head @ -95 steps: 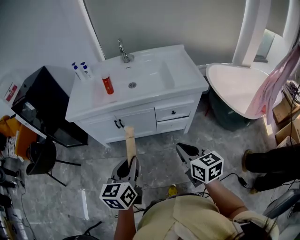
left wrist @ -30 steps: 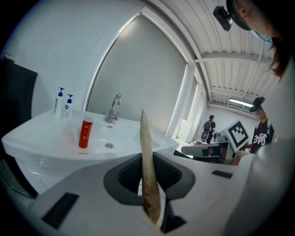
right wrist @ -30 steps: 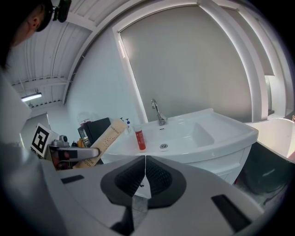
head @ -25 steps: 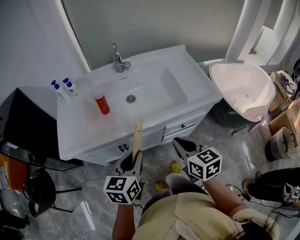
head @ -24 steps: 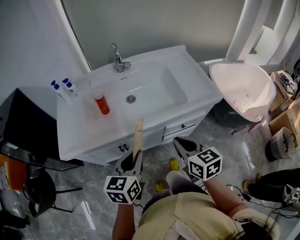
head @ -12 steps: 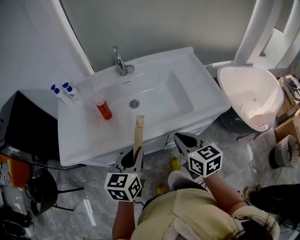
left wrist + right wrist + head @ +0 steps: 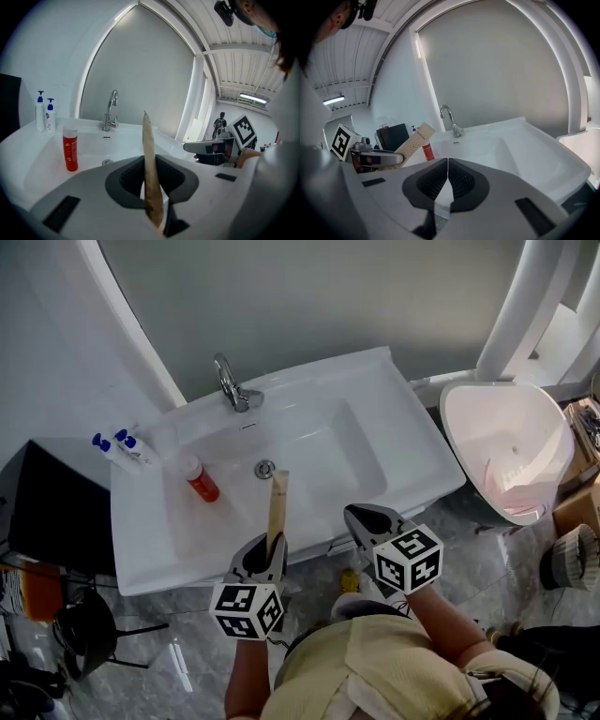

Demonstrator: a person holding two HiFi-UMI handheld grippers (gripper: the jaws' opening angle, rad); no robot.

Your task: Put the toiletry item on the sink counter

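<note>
Sink counter [image 7: 150, 549] fills mid-frame. The tan tube [image 7: 277, 507] stands upright at lower centre, my left gripper [image 7: 265, 557] clamped on its bottom end. I judge it light, flattish and slightly soft, so that low hold suits. Right gripper [image 7: 367, 521], jaws together, is empty.

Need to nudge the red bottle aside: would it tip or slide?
Probably tips: the red bottle stands upright, tall and narrow. Pushed low, it might slide, since the counter looks glossy.
</note>
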